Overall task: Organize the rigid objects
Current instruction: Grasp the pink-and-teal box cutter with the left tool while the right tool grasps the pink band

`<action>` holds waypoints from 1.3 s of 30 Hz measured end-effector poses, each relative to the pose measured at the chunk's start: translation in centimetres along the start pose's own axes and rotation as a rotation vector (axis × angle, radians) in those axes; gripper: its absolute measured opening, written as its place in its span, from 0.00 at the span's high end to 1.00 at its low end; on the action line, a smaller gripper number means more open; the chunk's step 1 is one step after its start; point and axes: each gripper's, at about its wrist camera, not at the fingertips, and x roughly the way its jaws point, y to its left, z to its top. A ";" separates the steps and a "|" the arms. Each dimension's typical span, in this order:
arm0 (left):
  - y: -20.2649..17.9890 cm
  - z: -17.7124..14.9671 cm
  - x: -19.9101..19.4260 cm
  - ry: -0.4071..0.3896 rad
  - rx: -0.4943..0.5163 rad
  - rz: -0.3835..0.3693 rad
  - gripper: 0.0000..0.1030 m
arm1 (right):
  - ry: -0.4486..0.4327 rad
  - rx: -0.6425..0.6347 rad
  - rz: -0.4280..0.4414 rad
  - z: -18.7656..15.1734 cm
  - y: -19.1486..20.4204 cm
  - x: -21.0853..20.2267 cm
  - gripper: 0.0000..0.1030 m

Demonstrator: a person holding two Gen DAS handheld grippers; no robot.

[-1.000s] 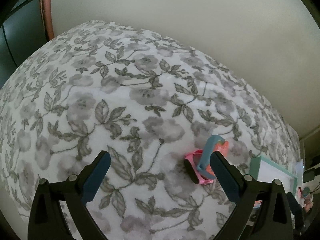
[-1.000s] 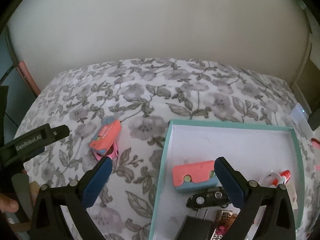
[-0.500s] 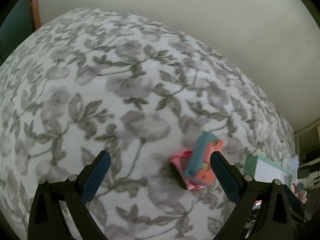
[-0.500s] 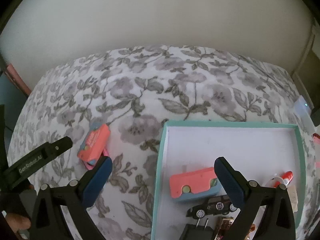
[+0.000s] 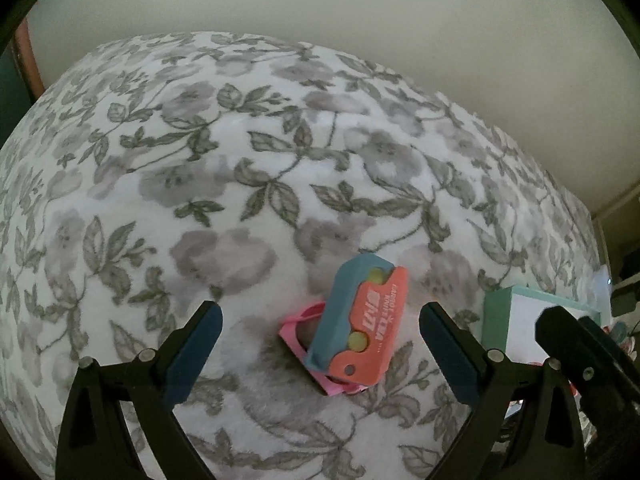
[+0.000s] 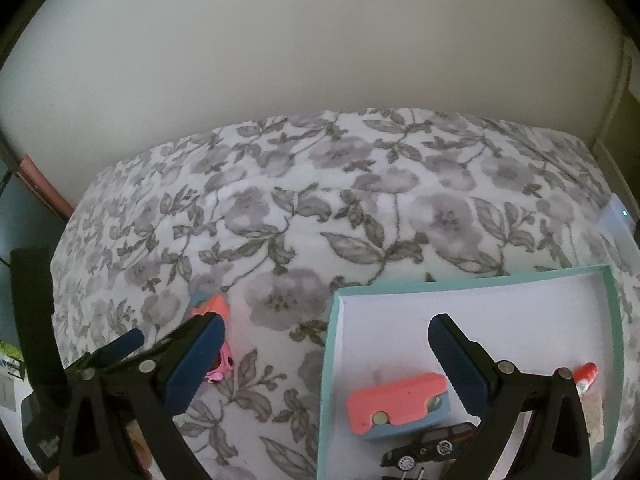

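Floral bedding point(image 5: 224, 184), white with grey blooms, is carrying everything, and a plain wall is rising behind it. Toward the right edge of the bedding, the teal-rimmed tray point(image 6: 329, 360) is lying flat; it is holding a coral-and-blue block point(image 6: 398, 406), a black toy car point(image 6: 430, 448) at its near edge, and a small red-capped item point(image 6: 585, 376) by its right wall.

Step in hand: pickup approach on the loose coral-and-blue cutter point(image 5: 362, 326), which is lying tilted on a pink item point(image 5: 298, 334) on open bedding, left of the tray and well apart from it.

The left gripper point(image 5: 316, 348) is hovering with its tongs spread wide, and the cutter is sitting between the blue pads without touching either. The right gripper point(image 6: 326, 364) is also standing apart and empty, poised over the left wall of the tray.

Next move, as judged: the left gripper is needing to advance until the pads flank the long sides of the cutter, then close without catching the pink item beneath.

Difference from the earlier frames: the cutter is now appearing larger and nearer the centre between the left pads, so the left gripper is closing in. The right gripper is shifting leftward, and its left pad is now covering part of the cutter.
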 end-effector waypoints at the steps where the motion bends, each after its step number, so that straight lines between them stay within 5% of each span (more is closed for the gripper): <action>1: -0.2 0.0 0.1 -0.001 0.010 0.006 0.10 | 0.001 -0.002 0.002 0.0 0.1 0.2 0.00; 6: -0.5 0.0 0.6 -0.004 0.039 0.045 0.13 | 0.002 -0.020 -0.013 -0.1 0.6 0.8 0.00; 15: -0.9 0.1 1.0 0.025 0.036 -0.017 0.32 | 0.021 -0.020 -0.007 -0.1 0.3 0.9 0.00; 21: -0.8 0.1 1.0 0.027 0.035 -0.020 0.36 | 0.019 -0.033 0.000 -0.1 0.7 0.8 0.00; 32: 1.6 0.3 0.4 0.043 -0.049 -0.085 0.57 | 0.006 -0.029 0.042 -0.1 1.3 0.2 0.00; 39: 3.8 0.2 0.2 0.056 -0.140 -0.136 0.60 | 0.010 -0.049 0.044 -0.2 2.0 0.4 0.00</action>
